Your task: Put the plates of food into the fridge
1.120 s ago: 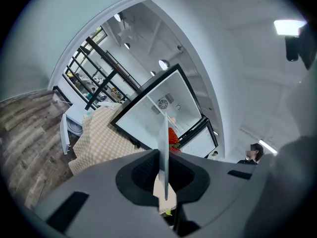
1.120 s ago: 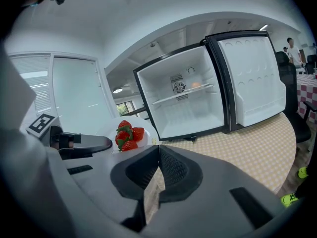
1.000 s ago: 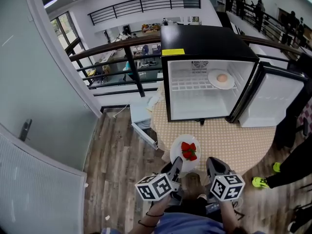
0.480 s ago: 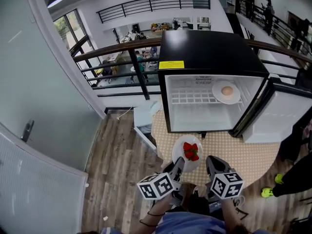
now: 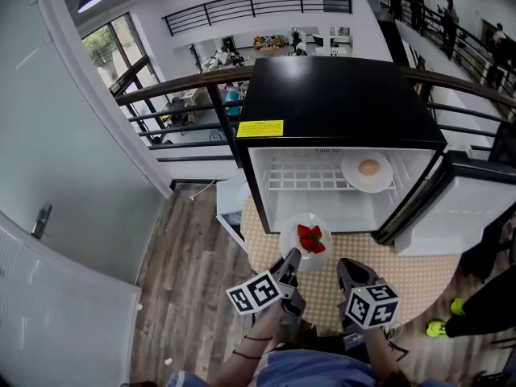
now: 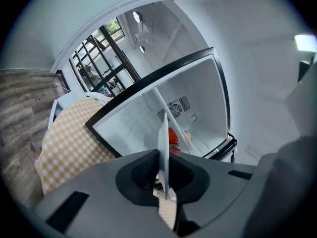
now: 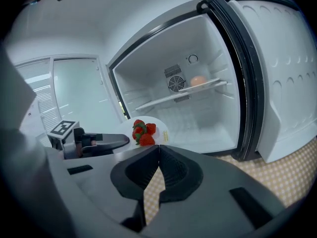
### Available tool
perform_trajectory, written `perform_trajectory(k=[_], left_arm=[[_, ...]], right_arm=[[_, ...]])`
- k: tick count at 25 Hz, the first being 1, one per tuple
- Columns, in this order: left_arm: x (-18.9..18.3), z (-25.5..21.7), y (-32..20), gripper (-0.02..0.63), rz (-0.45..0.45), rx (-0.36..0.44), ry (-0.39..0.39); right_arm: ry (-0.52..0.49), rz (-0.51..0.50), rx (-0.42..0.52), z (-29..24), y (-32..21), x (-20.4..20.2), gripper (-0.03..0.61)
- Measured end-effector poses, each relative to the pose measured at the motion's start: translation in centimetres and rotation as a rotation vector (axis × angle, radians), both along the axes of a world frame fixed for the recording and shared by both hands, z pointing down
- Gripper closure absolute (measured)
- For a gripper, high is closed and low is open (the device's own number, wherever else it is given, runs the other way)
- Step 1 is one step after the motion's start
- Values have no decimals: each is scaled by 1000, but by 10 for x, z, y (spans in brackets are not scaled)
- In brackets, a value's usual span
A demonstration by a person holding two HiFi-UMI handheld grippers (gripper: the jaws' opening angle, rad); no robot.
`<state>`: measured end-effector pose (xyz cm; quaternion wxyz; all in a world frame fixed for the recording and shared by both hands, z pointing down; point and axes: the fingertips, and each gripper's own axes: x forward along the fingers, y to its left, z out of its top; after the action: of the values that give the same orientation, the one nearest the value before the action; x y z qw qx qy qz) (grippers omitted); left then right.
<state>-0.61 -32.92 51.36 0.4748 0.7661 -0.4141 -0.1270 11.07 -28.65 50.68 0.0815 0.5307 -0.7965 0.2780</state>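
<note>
The plate (image 5: 288, 235) of strawberries (image 5: 310, 239) hung above the checked desk (image 5: 407, 271), just before the open fridge (image 5: 339, 103), its rim clamped in the left gripper's (image 5: 291, 258) jaws. Beside it, the right gripper's (image 5: 348, 269) jaws were together, empty. Another plate (image 5: 351, 176) sat on the fridge's wire shelf (image 5: 302, 181); the door (image 5: 463, 216) stood wide at right.

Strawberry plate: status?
Left gripper shut on strawberry plate rim. Right gripper shut, empty. Plate in front of open fridge, not inside yet. Nothing blocking the opening.
</note>
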Motion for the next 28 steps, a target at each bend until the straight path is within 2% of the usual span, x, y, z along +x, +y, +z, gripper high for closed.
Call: perform_trajectory(k=[4, 10, 22, 28], left_arm=[[12, 16, -26, 588, -28, -7, 19], [19, 40, -56, 588, -118, -55, 191], [17, 106, -77, 588, -250, -190, 231], [13, 131, -83, 588, -321, -263, 305]], right_arm=[[7, -10, -14, 9, -15, 9, 561], [17, -48, -28, 20, -38, 9, 561], [3, -102, -94, 45, -57, 3, 561], [5, -104, -141, 61, -53, 8, 561]])
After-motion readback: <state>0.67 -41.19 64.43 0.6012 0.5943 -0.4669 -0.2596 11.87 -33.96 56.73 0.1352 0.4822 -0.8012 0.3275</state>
